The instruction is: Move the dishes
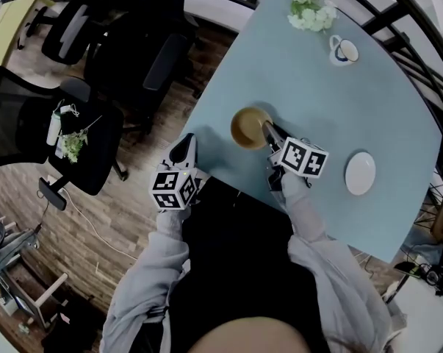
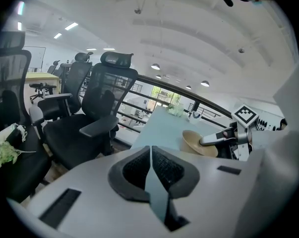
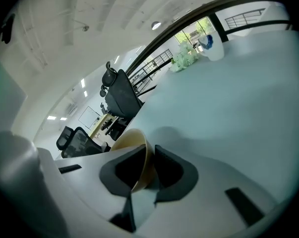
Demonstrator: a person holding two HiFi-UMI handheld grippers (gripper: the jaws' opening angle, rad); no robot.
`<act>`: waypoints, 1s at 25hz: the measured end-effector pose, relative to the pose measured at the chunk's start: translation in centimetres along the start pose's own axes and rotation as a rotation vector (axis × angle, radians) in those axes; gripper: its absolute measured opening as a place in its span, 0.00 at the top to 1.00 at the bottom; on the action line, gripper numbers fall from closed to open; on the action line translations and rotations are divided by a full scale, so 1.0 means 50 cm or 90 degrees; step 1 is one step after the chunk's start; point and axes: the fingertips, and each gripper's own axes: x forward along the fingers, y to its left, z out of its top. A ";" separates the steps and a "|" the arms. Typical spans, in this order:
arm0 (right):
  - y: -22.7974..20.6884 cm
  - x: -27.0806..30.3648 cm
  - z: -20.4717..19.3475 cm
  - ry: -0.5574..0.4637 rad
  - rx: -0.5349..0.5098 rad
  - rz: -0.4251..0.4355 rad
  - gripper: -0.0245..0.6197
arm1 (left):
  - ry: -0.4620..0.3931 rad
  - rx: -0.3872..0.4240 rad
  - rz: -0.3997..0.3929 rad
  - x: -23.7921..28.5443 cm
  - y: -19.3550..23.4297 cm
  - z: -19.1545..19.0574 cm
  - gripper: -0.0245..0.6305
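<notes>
A tan bowl sits near the front left of the pale blue table. My right gripper is shut on the bowl's rim, one jaw inside and one outside. In the left gripper view the bowl shows with the right gripper clamped on it. My left gripper hovers at the table's near left edge, its pads pressed together with nothing between them. A white saucer lies to the right. A white and blue cup stands far back.
A bunch of white and green flowers lies at the table's far end. Black office chairs stand left of the table over the wood floor. A railing runs along the table's right side.
</notes>
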 end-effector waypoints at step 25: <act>-0.187 -0.318 0.000 -0.213 0.173 -0.121 0.89 | 0.057 0.134 -0.277 0.132 -0.325 0.000 0.93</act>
